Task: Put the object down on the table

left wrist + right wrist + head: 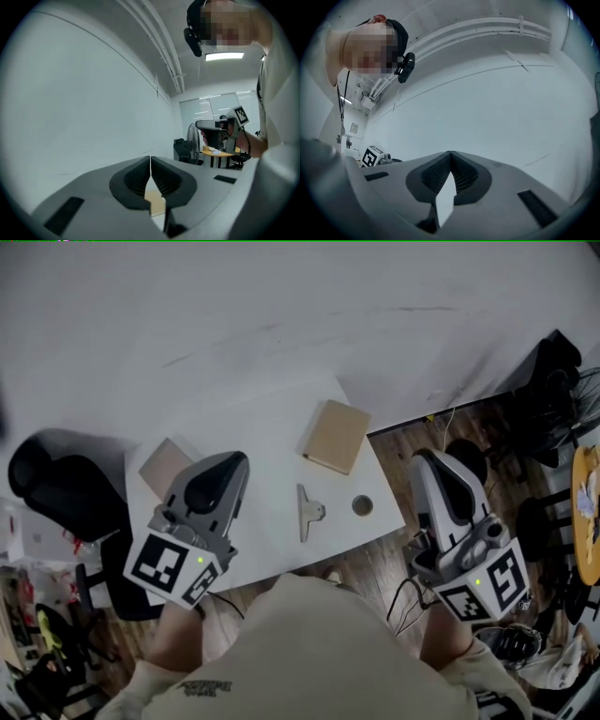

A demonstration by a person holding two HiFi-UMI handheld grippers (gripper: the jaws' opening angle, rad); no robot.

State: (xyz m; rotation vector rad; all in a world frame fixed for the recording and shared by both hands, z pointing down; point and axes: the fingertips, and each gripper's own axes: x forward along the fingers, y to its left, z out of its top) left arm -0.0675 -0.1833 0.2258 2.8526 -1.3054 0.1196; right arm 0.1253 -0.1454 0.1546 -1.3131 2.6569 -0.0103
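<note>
Left claw [236, 463] together, empty, over table [272, 427]; right claw [424, 463] together, empty, past table's right edge.

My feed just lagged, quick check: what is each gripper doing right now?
Left gripper: closed, jaws together, holding nothing.
Right gripper: closed, jaws together, holding nothing.
</note>
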